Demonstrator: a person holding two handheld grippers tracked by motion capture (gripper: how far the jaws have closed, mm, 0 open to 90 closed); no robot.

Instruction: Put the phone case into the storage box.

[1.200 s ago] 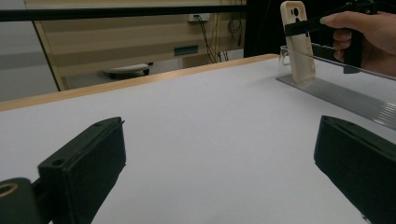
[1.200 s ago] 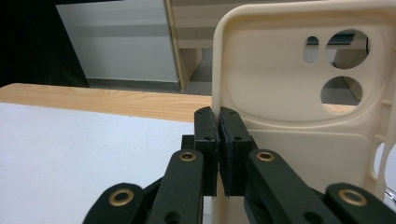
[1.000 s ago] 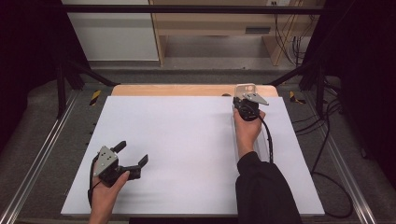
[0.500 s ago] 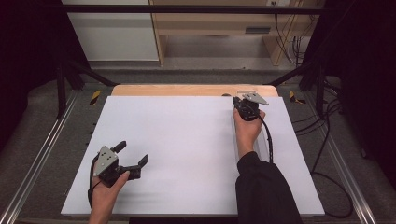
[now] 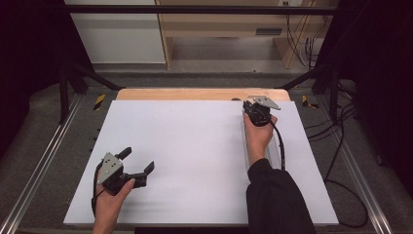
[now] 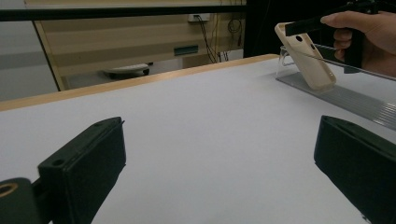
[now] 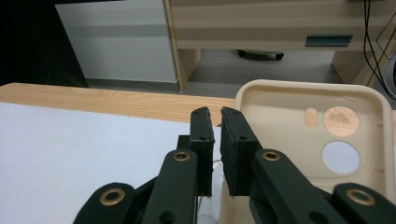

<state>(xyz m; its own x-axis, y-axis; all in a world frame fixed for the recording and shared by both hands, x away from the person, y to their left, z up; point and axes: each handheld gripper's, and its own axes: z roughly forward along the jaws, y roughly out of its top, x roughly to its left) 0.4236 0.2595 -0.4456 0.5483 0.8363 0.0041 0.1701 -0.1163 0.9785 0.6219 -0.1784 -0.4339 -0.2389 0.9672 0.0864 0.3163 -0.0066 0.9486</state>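
A beige phone case (image 6: 308,60) leans upright on a clear plastic stand (image 6: 336,93) at the far right of the white table (image 5: 195,146). My right gripper (image 5: 248,101) is held at the case's upper edge. In the right gripper view the case (image 7: 327,121) shows its hollow inside just past the right gripper (image 7: 217,116). Its jaws have just been opening to a narrow slit with nothing visible between them. My left gripper (image 5: 139,158) rests near the front left, open wide, and only bare table lies between its jaws (image 6: 219,163).
The clear stand (image 5: 245,136) runs as a long strip towards the person under the right forearm. A wooden strip (image 5: 195,93) borders the table's far edge. Metal rails (image 5: 39,170) flank the left side, and cables (image 5: 341,161) lie on the floor at the right.
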